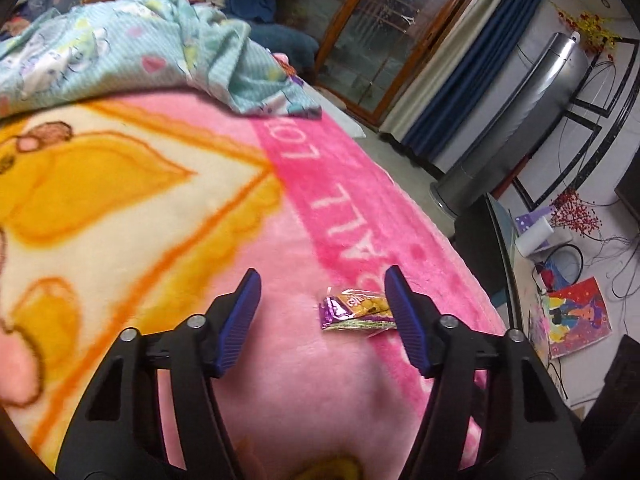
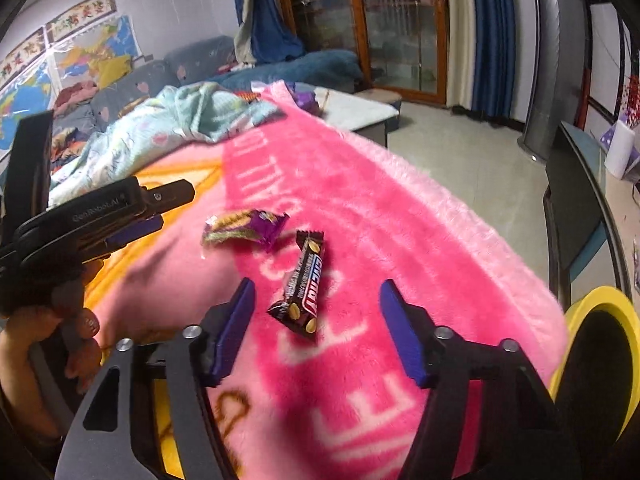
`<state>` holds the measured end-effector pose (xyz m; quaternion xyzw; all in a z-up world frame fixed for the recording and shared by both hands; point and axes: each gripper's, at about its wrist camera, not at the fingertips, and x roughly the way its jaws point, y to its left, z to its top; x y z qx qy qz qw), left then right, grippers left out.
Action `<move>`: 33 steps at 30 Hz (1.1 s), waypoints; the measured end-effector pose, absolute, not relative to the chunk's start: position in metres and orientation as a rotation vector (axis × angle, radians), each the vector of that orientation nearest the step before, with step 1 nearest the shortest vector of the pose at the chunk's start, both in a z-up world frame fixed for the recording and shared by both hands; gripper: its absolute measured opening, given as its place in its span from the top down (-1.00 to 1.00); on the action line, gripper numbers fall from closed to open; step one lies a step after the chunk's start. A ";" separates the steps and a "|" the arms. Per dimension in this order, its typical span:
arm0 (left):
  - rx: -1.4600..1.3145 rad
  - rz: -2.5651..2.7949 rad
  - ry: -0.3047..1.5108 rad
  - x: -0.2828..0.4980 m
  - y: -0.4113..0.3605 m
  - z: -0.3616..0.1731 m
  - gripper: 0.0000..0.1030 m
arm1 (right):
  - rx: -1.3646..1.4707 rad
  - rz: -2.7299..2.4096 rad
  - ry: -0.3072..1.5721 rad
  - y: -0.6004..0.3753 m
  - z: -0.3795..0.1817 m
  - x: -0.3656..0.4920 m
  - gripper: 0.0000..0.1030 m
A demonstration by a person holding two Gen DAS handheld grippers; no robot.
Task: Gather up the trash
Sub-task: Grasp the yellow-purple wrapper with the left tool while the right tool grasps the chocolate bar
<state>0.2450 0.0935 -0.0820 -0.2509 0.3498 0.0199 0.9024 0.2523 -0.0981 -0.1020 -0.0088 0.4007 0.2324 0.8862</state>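
A purple and yellow snack wrapper [image 1: 354, 312] lies on the pink blanket [image 1: 304, 380]. It sits between the blue pads of my left gripper [image 1: 323, 276], close to the right pad, which hides its end; the pads do not press on it. In the right wrist view the same wrapper [image 2: 244, 228] lies just beyond a brown chocolate bar [image 2: 304, 284]. My right gripper [image 2: 316, 284] hangs over that bar, pads apart on either side and not touching it. The left gripper [image 2: 160, 216] reaches in from the left, held by a hand [image 2: 76, 320].
A crumpled teal blanket [image 1: 120, 52] lies at the far end of the bed. A black bin with a yellow rim [image 2: 600, 320] stands by the bed's right edge. Beyond it are a glass-topped desk [image 2: 576, 168], a silver tower unit [image 1: 532, 100] and bare floor [image 2: 460, 148].
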 end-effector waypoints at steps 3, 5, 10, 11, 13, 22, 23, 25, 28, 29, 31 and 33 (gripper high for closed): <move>-0.529 0.033 0.749 0.255 0.088 -0.090 -0.01 | -0.006 0.489 0.871 -0.097 -0.113 0.257 0.15; -0.532 0.022 0.760 0.260 0.083 -0.094 0.14 | -0.009 0.493 0.878 -0.096 -0.117 0.257 0.37; -0.513 0.022 0.784 0.268 0.073 -0.100 0.40 | -0.021 0.506 0.861 -0.099 -0.118 0.249 0.43; -0.509 0.024 0.789 0.269 0.072 -0.101 0.48 | -0.022 0.511 0.858 -0.101 -0.118 0.247 0.44; -0.497 0.026 0.800 0.271 0.068 -0.102 0.58 | -0.030 0.520 0.854 -0.102 -0.118 0.243 0.44; -0.498 -0.055 0.817 0.258 0.055 -0.104 0.95 | -0.002 0.526 0.850 -0.123 -0.117 0.227 0.47; -0.503 -0.064 0.816 0.256 0.054 -0.104 0.97 | 0.006 0.523 0.850 -0.126 -0.116 0.227 0.47; -0.520 -0.085 0.798 0.250 0.052 -0.101 0.97 | 0.016 0.513 0.848 -0.135 -0.114 0.223 0.47; -0.549 -0.114 0.770 0.240 0.050 -0.096 0.98 | 0.025 0.496 0.842 -0.147 -0.111 0.220 0.48; -0.552 -0.120 0.763 0.237 0.049 -0.093 0.98 | 0.029 0.489 0.840 -0.152 -0.110 0.219 0.48; -0.552 -0.135 0.749 0.232 0.047 -0.088 0.98 | 0.033 0.479 0.834 -0.159 -0.108 0.219 0.48; -0.546 -0.147 0.733 0.227 0.043 -0.081 0.98 | 0.033 0.467 0.828 -0.165 -0.106 0.218 0.48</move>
